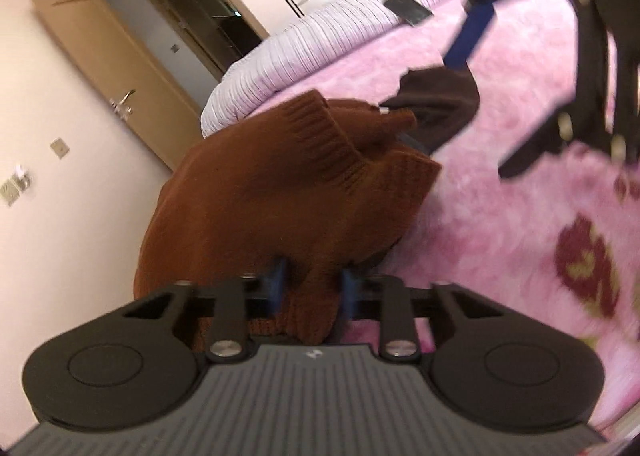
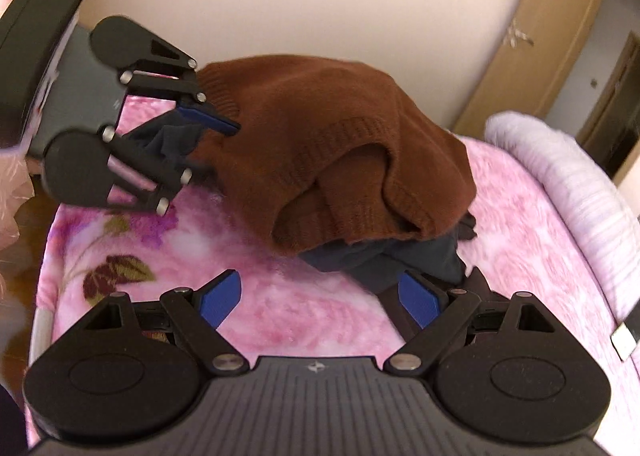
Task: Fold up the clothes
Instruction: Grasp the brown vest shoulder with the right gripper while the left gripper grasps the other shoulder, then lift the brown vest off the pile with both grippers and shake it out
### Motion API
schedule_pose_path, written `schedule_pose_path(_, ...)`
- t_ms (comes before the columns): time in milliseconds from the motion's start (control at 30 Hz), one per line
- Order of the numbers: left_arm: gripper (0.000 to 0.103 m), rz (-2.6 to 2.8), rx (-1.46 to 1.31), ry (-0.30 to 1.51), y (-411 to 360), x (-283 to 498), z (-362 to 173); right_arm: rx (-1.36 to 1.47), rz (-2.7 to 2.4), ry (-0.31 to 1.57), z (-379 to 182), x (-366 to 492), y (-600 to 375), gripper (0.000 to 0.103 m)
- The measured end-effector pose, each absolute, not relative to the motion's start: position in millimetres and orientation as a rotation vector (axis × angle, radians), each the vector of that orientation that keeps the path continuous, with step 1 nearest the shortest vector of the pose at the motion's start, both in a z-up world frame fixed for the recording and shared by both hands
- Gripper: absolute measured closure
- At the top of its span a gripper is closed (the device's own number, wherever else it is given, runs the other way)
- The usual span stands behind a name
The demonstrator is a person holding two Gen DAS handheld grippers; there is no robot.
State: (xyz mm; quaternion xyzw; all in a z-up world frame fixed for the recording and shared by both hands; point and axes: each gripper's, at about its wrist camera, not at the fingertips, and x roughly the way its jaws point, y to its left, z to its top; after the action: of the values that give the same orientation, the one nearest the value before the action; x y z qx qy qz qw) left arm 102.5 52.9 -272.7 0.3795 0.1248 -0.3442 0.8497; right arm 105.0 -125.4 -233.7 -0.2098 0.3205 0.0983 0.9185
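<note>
A brown knit sweater (image 1: 280, 183) is lifted in a bunched heap over the pink bed. My left gripper (image 1: 314, 286) is shut on a fold of it, with brown knit pinched between the blue pads. In the right wrist view the left gripper (image 2: 200, 127) holds the sweater (image 2: 320, 143) at the upper left, and some dark cloth is bunched by its fingers. A dark navy garment (image 2: 384, 256) lies under the sweater's hanging edge. My right gripper (image 2: 320, 296) is open just above the blanket with nothing between its pads; its right pad sits close to the dark garment.
A fluffy pink floral blanket (image 2: 280, 316) covers the bed, with lilac striped bedding (image 1: 320, 39) along the far edge. A dark flat phone-like object (image 1: 408, 9) lies on that edge. Beyond stand a cream wall and an open wooden door (image 1: 108, 67).
</note>
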Motion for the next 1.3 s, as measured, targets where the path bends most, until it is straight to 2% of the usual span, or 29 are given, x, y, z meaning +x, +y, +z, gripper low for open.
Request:
schedule_pose_path(100,0.097,-0.733,0.744,0.230,55,103,-261,-0.493,0.208,0.583,-243,101,-123,0.015)
schedule_pose_path(500,0.097,-0.751,0.832,0.024,52,66,-246,-0.854,0.284,0.249,-261,108,-99,0.016)
schedule_pose_path(767,0.097,-0.731,0.836,-0.003,47,58,-257,-0.995,0.318,0.143,-270,117,-86,0.038)
schedule_pose_path(833,0.097,-0.727,0.823,-0.008,48,57,-260,-1.010,0.317,0.142,-270,121,-83,0.059)
schedule_pose_path(867,0.095,-0.721,0.816,-0.012,48,56,-260,-1.016,0.316,0.142,-269,122,-82,0.064)
schedule_pose_path(900,0.089,-0.715,0.807,-0.020,49,55,-261,-1.020,0.312,0.144,-268,122,-82,0.076)
schedule_pose_path(933,0.085,-0.709,0.796,-0.027,50,54,-262,-1.024,0.309,0.146,-267,122,-81,0.093)
schedule_pose_path(967,0.067,-0.698,0.784,-0.040,52,52,-263,-1.021,0.303,0.146,-266,122,-81,0.096)
schedule_pose_path(1000,0.039,-0.681,0.772,-0.057,54,49,-265,-1.009,0.295,0.146,-262,121,-82,0.096)
schedule_pose_path(1067,0.016,-0.650,0.748,-0.089,60,43,-268,-0.990,0.277,0.146,-254,120,-83,0.097)
schedule_pose_path(1300,0.015,-0.508,0.707,-0.034,62,41,-273,-0.916,0.152,0.109,-197,102,-82,0.097)
